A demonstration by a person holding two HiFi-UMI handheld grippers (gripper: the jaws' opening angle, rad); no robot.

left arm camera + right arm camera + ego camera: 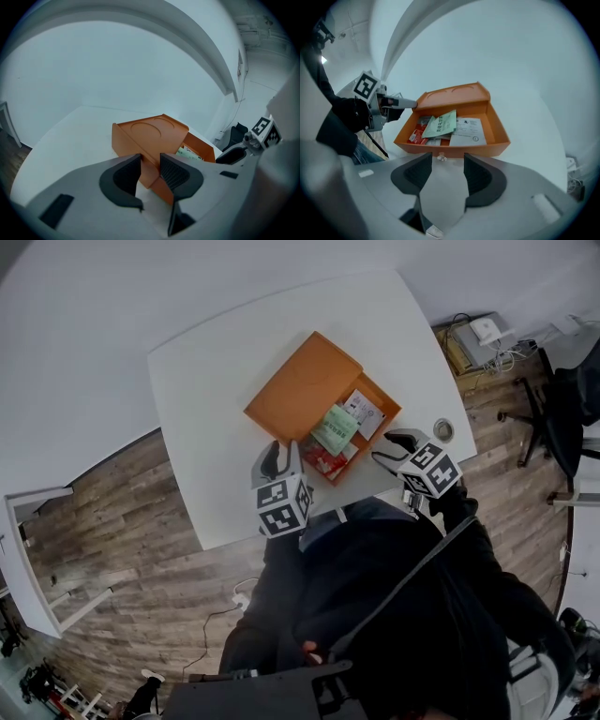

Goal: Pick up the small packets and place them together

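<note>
An orange box point(391, 412) lies open on the white table point(216, 399), its lid point(300, 385) folded back to the left. Inside it lie a green packet point(335, 427), a white packet point(364, 412) and a red packet point(323, 463). My left gripper point(279, 460) is shut on the box's near left corner, and orange wall point(150, 168) fills the narrow gap between its pads. My right gripper point(389, 451) hovers open just in front of the box's front wall point(454, 149) with nothing between its fingers. The green packet point(440, 124) lies over the red one point(417, 133), beside the white one point(466, 130).
A small clear bit point(439, 158) lies on the table by the box's front wall. A round grommet point(443, 429) sits near the table's right edge. Beyond that edge are cables and devices point(483, 338) on the wooden floor and an office chair point(562, 399).
</note>
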